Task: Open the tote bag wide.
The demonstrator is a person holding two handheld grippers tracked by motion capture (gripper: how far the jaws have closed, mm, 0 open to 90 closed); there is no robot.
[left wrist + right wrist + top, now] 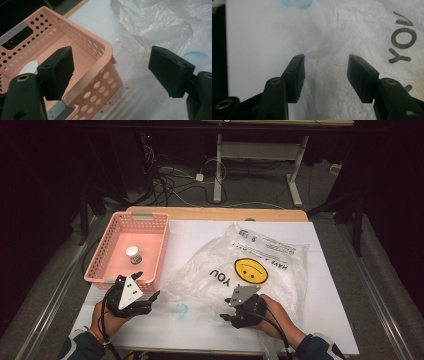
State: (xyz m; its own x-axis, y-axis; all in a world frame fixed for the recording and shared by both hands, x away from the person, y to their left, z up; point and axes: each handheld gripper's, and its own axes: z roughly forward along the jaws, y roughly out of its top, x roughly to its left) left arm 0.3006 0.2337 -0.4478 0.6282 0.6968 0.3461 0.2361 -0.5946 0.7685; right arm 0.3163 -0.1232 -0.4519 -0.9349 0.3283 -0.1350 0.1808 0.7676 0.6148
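At the nine o'clock side of the table [330, 320], the pink basket [102, 252] sits with a small white-capped jar [133, 254] standing on its floor. My left hand [112, 317] comes up from the six o'clock edge, wrist bent slightly, carrying the left gripper [145, 287] just at the basket's near right corner. Its jaws point toward one o'clock and stand wide apart, holding nothing. In the left gripper view, one jaw hangs over the basket's rim [100, 66] at nine o'clock, the other over bare table beside the clear plastic bag [160, 25] at three o'clock; the basket corner lies between them, and I cannot tell whether either jaw touches it. A faint blue smudge [181, 311] marks the table between my two hands.

Moving toward three o'clock, the bag lies flat across the middle of the table, its yellow smiley face [251, 270] and the word "YOU" upside down to me. My right hand [272, 315] reaches in from five o'clock, the forearm angled toward eleven o'clock, with the right gripper [226, 309] low over the bag's near edge. In the right gripper view its jaws are also parted and empty, straddling a raised fold of plastic [324, 75]; the left jaw sits right at the bag's edge where it meets the bare table.
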